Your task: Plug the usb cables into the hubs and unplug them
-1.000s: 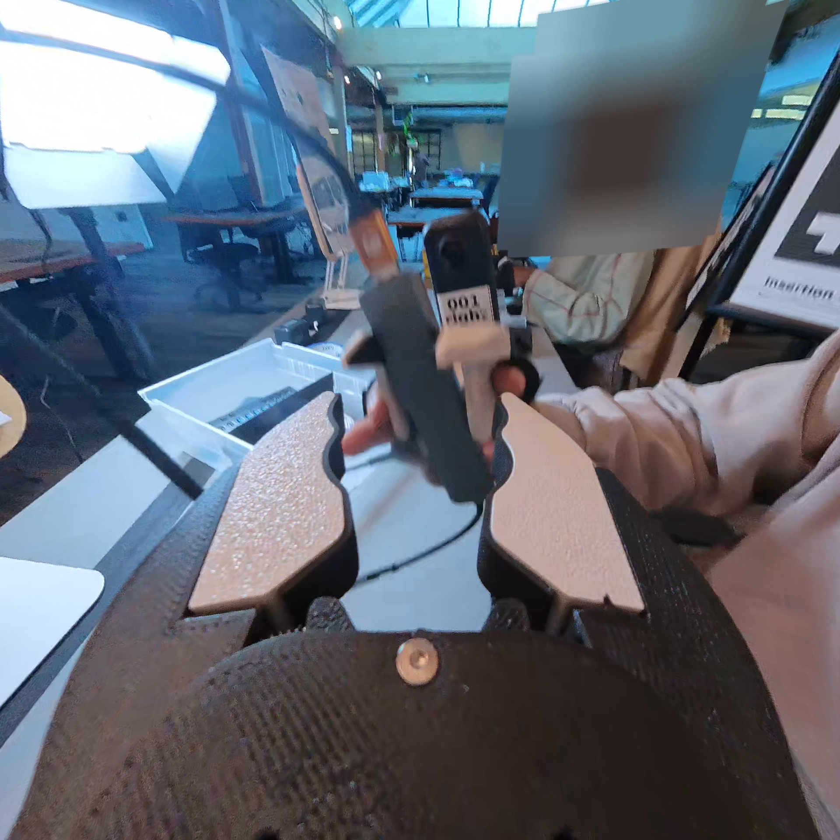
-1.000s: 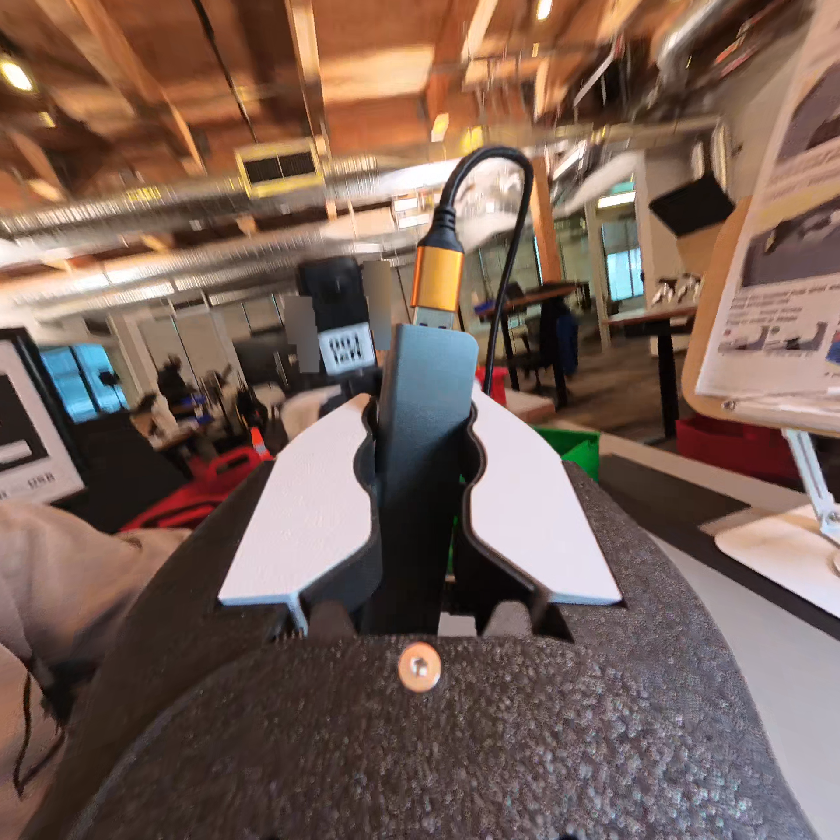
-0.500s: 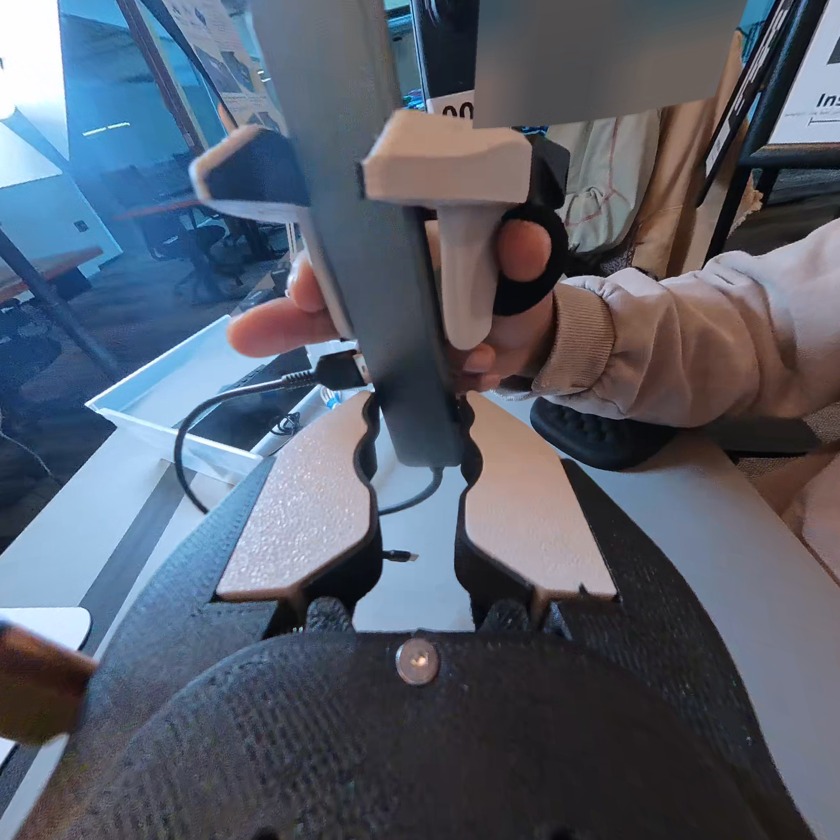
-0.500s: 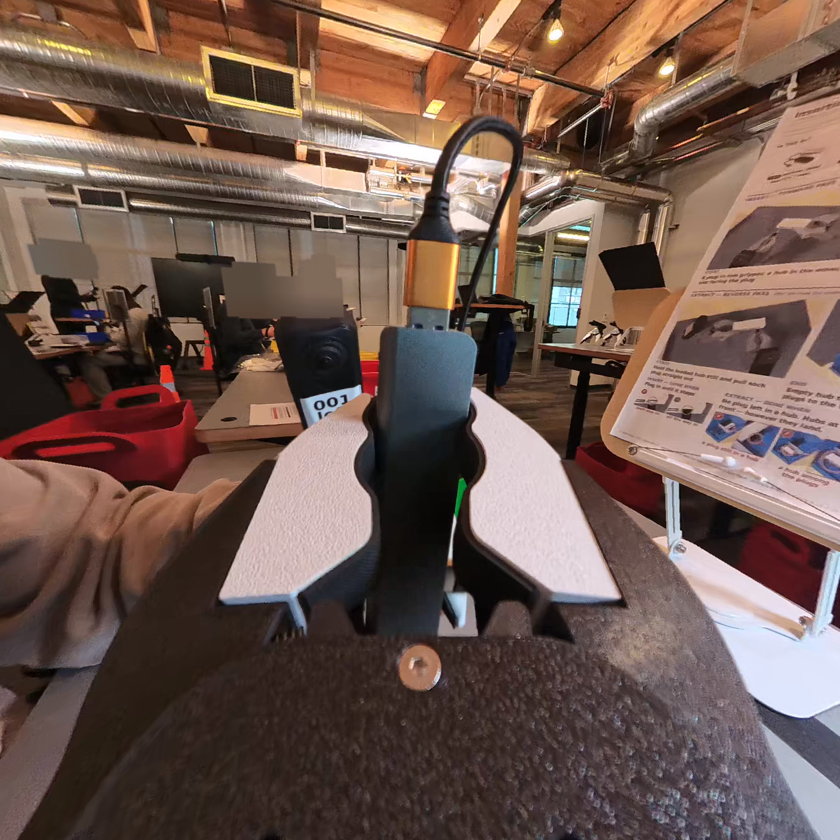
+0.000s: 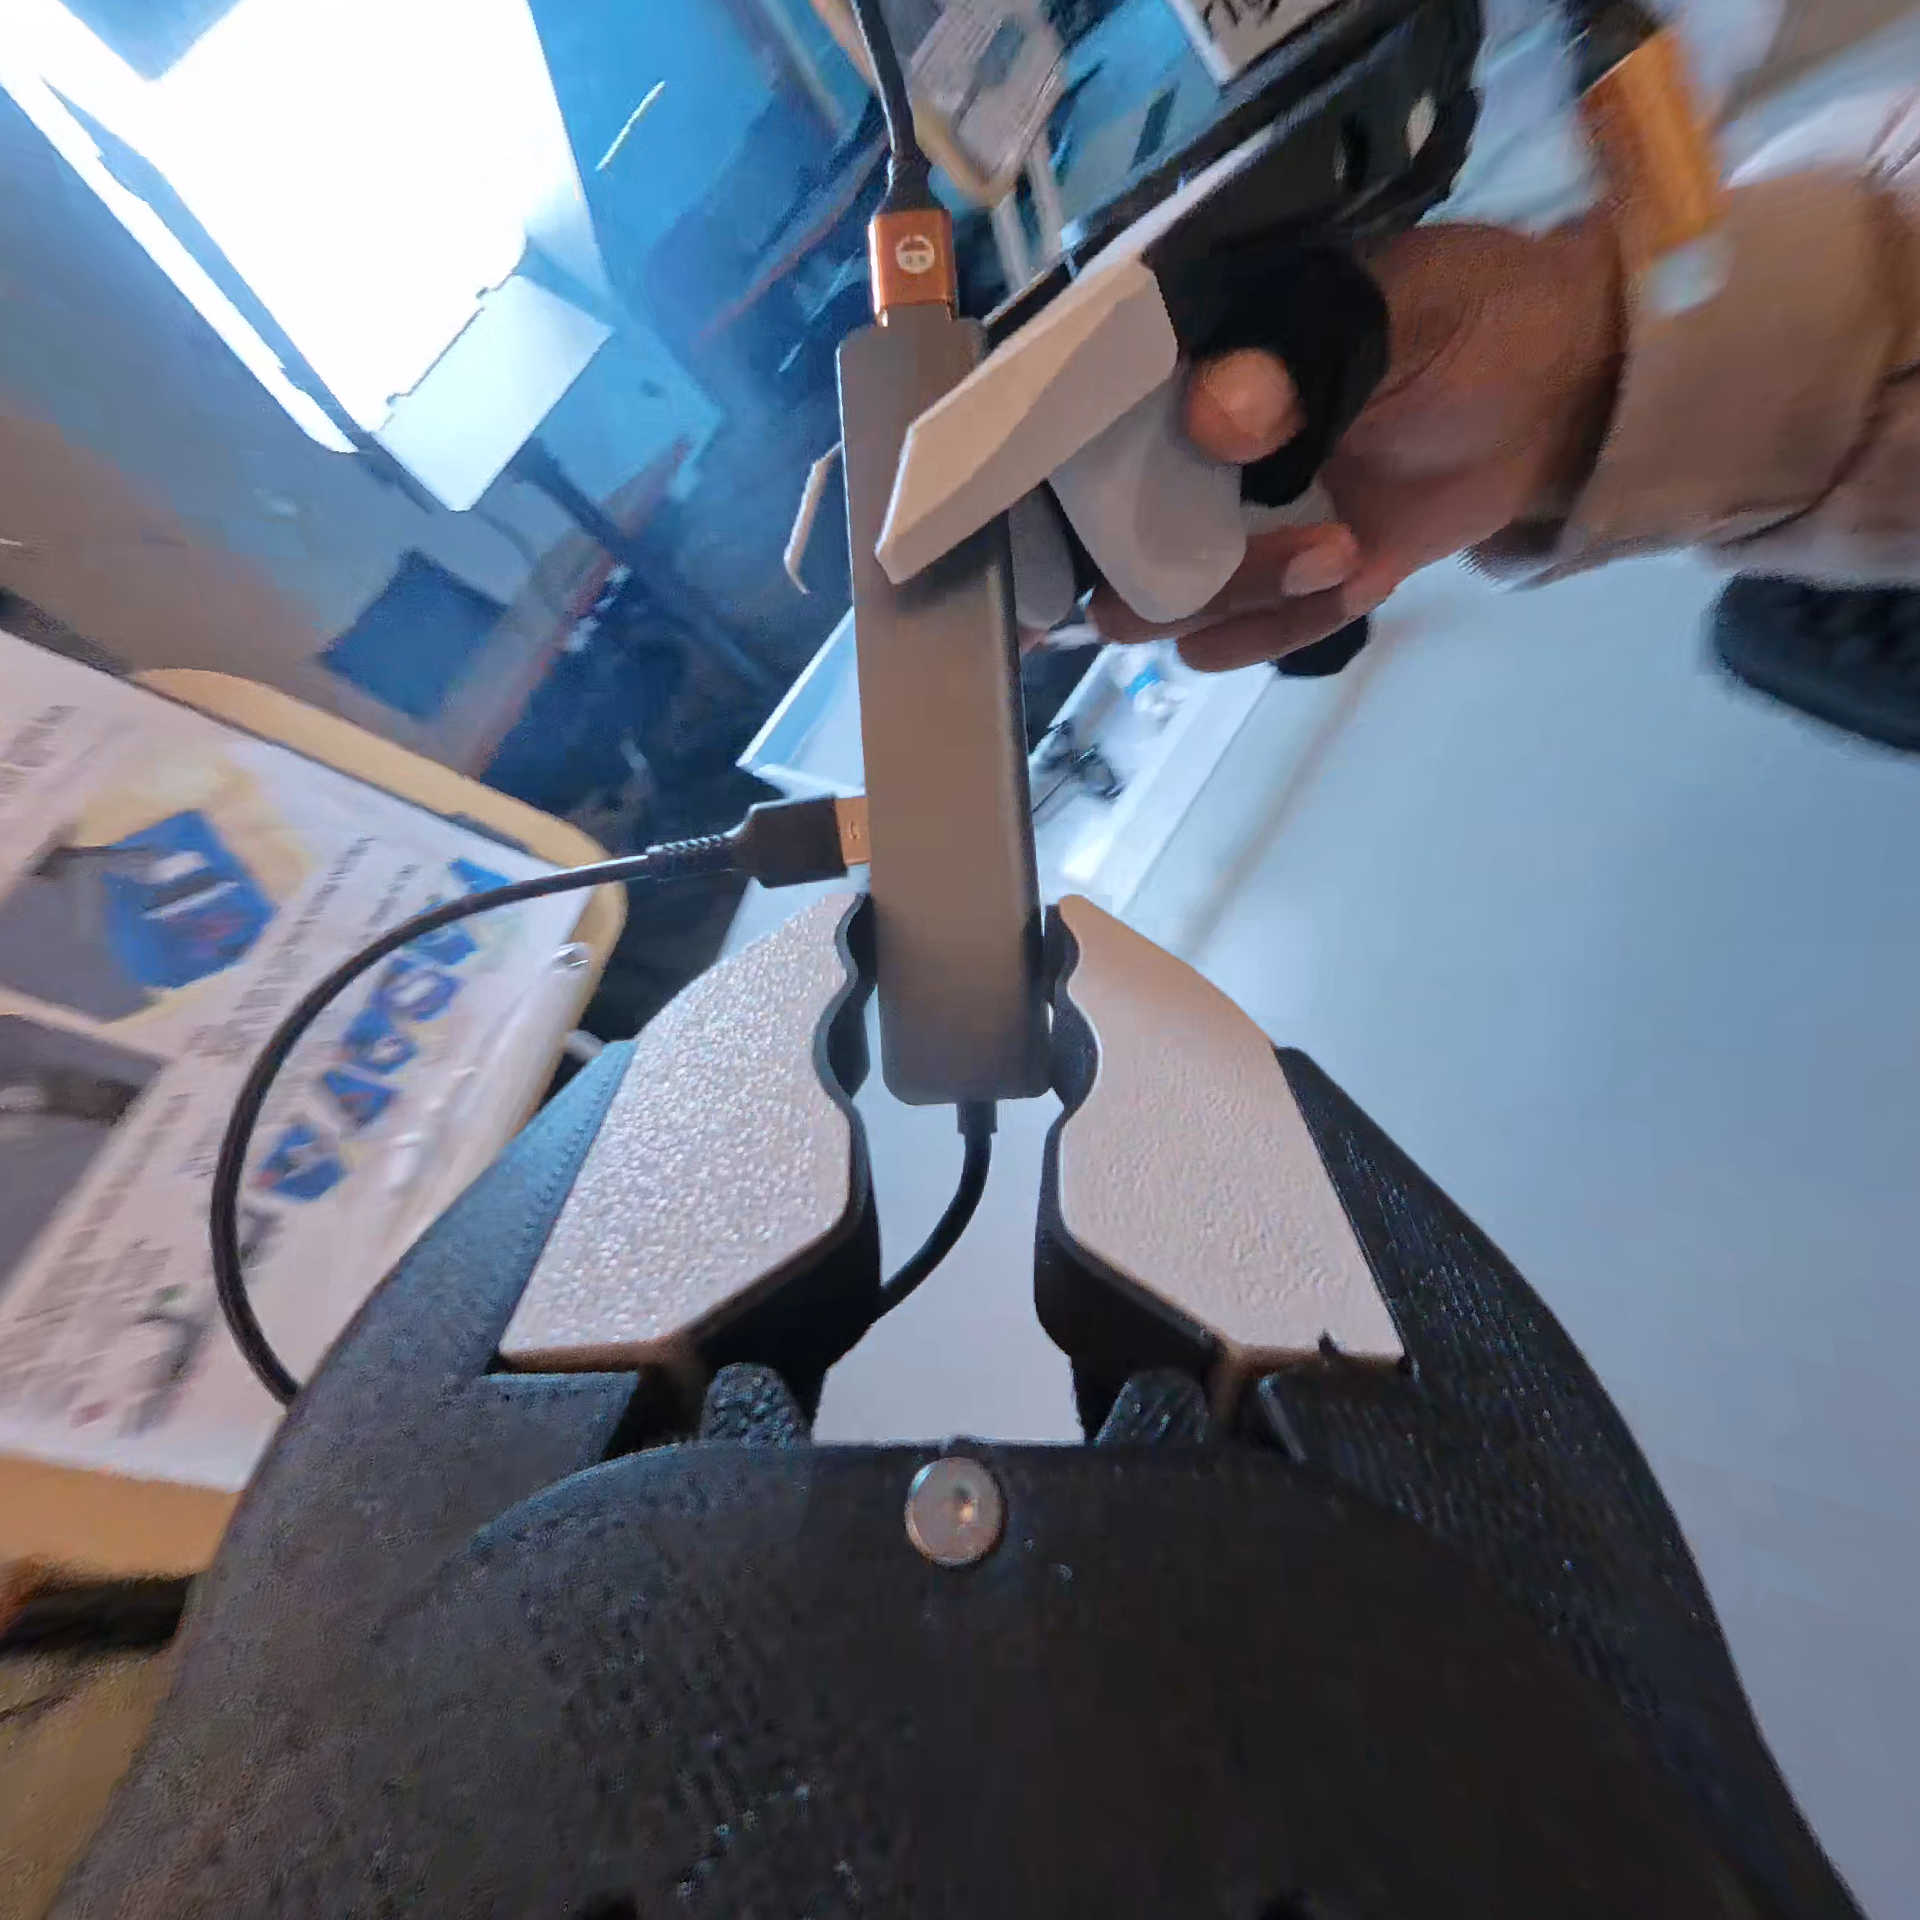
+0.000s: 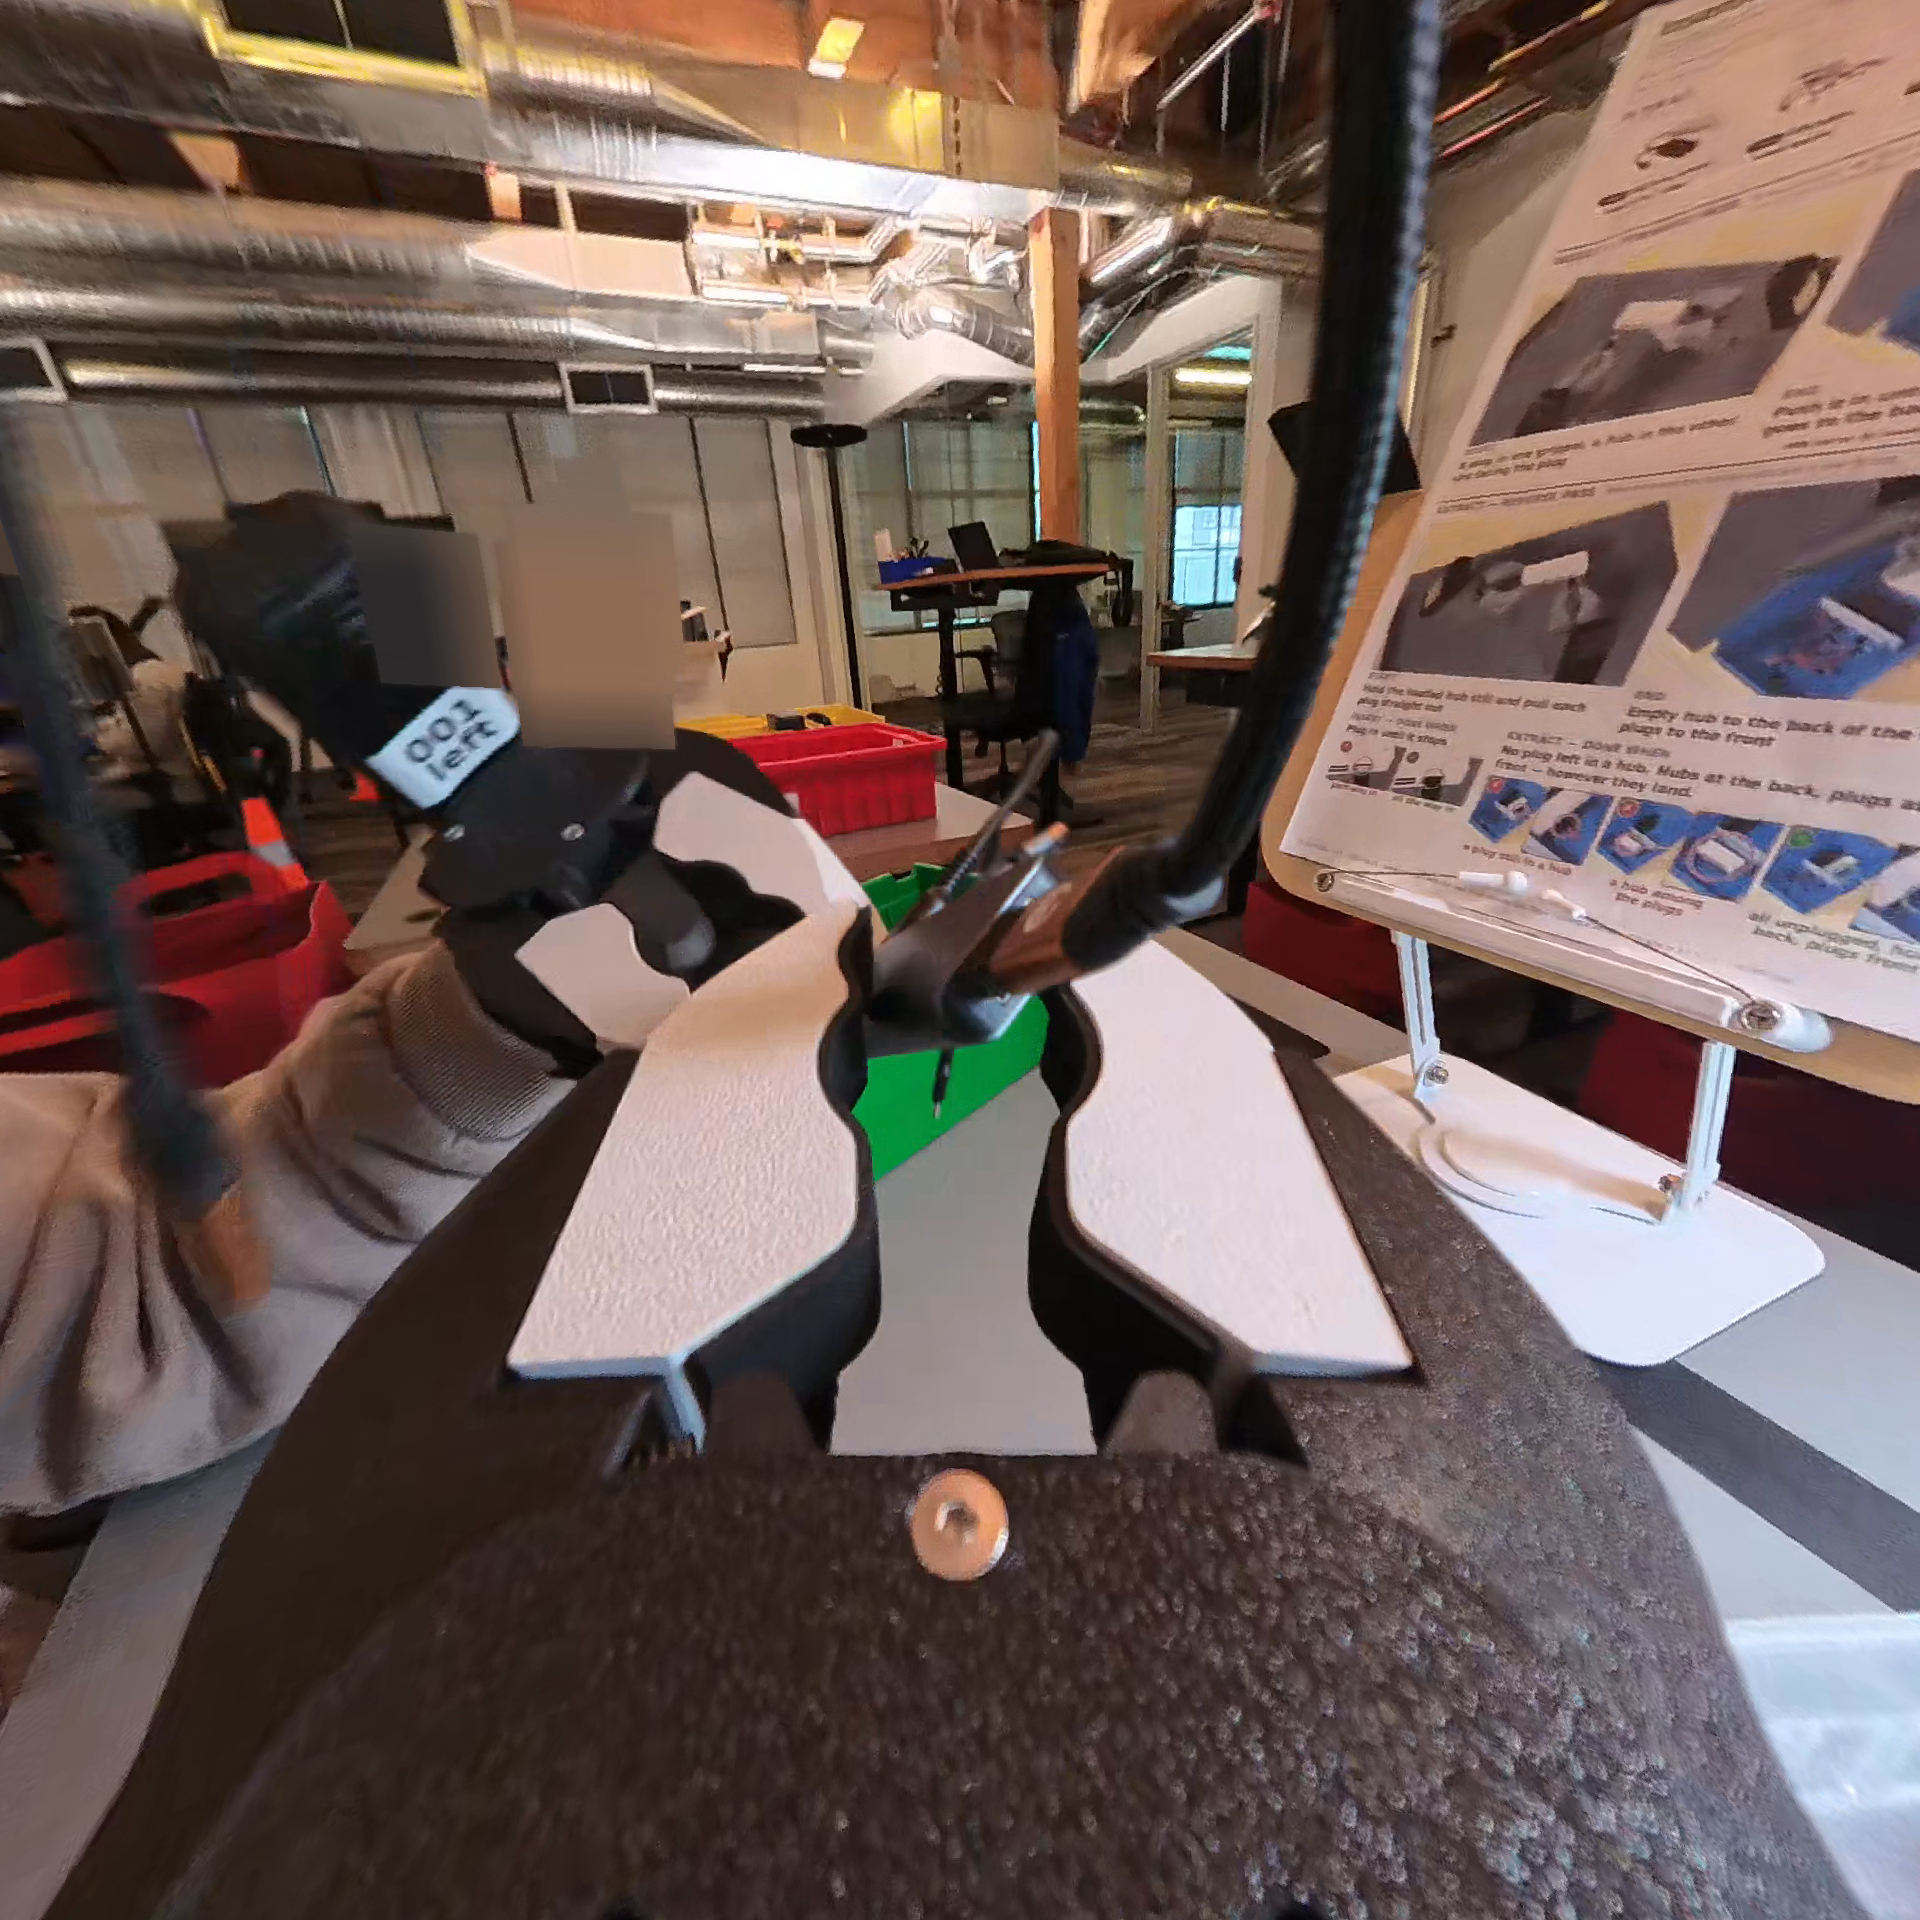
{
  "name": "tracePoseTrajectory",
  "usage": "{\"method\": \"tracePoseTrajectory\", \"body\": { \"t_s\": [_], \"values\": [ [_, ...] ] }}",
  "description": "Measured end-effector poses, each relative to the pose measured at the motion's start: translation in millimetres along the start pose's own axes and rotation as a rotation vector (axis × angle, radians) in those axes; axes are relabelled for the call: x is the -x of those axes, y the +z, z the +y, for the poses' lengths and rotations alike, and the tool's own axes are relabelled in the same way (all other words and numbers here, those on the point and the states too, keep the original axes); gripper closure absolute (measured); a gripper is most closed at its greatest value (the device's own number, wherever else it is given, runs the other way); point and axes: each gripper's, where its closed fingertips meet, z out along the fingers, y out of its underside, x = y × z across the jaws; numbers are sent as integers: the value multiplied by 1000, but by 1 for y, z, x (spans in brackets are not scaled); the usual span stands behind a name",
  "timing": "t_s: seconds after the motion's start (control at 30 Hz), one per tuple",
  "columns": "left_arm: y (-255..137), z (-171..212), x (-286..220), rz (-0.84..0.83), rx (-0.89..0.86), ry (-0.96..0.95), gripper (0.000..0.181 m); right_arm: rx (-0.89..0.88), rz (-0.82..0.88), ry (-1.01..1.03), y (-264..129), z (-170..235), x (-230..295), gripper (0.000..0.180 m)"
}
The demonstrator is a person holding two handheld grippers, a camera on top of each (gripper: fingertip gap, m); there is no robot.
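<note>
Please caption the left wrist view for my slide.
Left gripper clamps a grey hub carrying an orange plug and a black plug.

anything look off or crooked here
Yes: in the right wrist view the hub lies crooked across the tips of the right gripper, not in line with its fingers. The left gripper holds the hub's lower end squarely. Whether the right jaws actually pinch it is unclear.

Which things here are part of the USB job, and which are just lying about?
Job: hub; orange plug in its end; black plug in its side; left gripper; right gripper.
Lying about: instruction board; green bin; red bin; table.
</note>
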Motion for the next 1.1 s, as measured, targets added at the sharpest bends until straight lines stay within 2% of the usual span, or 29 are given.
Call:
{"method": "tracePoseTrajectory", "body": {
  "t_s": [0.13, 0.2, 0.27, 0.3, 0.4, 0.5, 0.53, 0.6, 0.63, 0.83, 0.97, 1.1],
  "values": [
    [-3, 8, 16, -194, 143, 234, 150, -80, -35, 89, 4, -2, -2, 161],
    [-4, 7, 16, -196, 137, 239, 151, -120, -93, 97, 3, -4, 4, 164],
    [-4, 6, 5, -82, 81, 111, 152, -156, -154, 55, 0, -6, 13, 168],
    [-4, 5, -2, 2, 43, 14, 144, -164, -191, 28, -2, -6, 19, 169],
    [-7, -7, -17, 214, -144, -242, 141, -163, -277, -59, -5, -6, 38, 169],
    [0, -10, -31, 367, -258, -376, 141, -174, -316, -115, -7, -9, 52, 169],
    [4, -13, -35, 384, -291, -379, 142, -181, -323, -122, -7, -11, 55, 168],
    [11, -19, -40, 369, -351, -341, 164, -173, -323, -141, -7, -11, 59, 169],
    [13, -20, -41, 360, -354, -321, 167, -160, -318, -155, -6, -9, 60, 168],
    [9, -9, -37, 373, -251, -296, 170, -84, -249, -219, -13, -11, 49, 164],
    [-2, -1, -29, 410, -255, -338, 170, -48, -194, -270, -25, -15, 38, 164],
    [3, 13, -32, 434, -203, -360, 170, -95, -162, -237, -28, -22, 30, 163]
  ]
}}
